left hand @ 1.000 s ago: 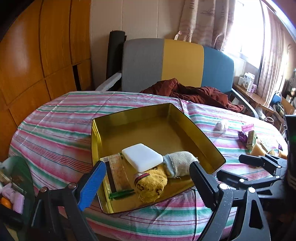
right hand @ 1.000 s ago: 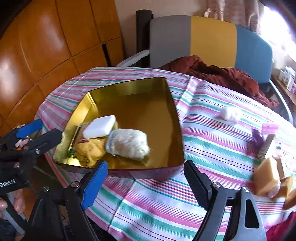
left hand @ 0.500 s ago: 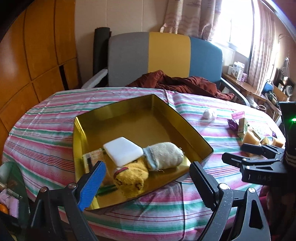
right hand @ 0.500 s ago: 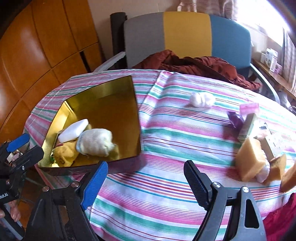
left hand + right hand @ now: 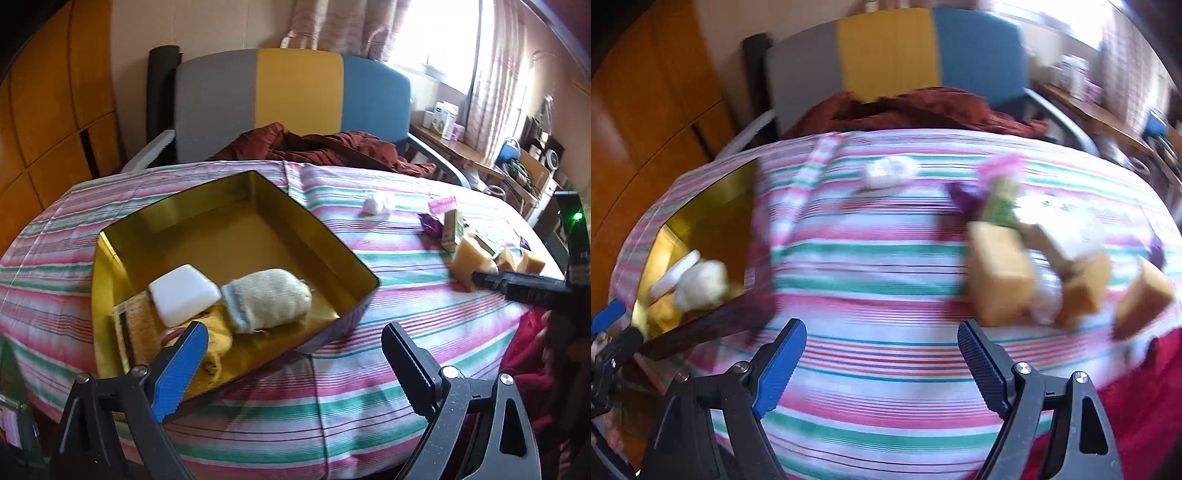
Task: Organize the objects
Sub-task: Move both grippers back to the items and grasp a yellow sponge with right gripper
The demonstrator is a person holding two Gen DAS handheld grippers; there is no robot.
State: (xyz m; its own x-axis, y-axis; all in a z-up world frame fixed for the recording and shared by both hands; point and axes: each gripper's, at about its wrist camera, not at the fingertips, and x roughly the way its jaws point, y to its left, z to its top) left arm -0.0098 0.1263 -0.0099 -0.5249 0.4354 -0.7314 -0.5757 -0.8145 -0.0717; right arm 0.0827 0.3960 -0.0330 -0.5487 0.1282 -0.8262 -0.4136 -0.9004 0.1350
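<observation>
Shiny gold tin tray (image 5: pixel 354 254), knitted sock roll (image 5: pixel 269 299), spongy tan blocks (image 5: pixel 1001 277)

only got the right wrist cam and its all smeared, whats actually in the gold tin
Observer: In the left wrist view the gold tin holds a white block resting on a yellow cloth.
Operator: anything else in there
Observer: A rolled cream sock lies beside the block, and a flat brown packet sits at the tin's near-left corner.
Operator: is my gripper near anything
Observer: The right gripper is open and empty; from the left view its tip is close to the tan sponge block.
</observation>
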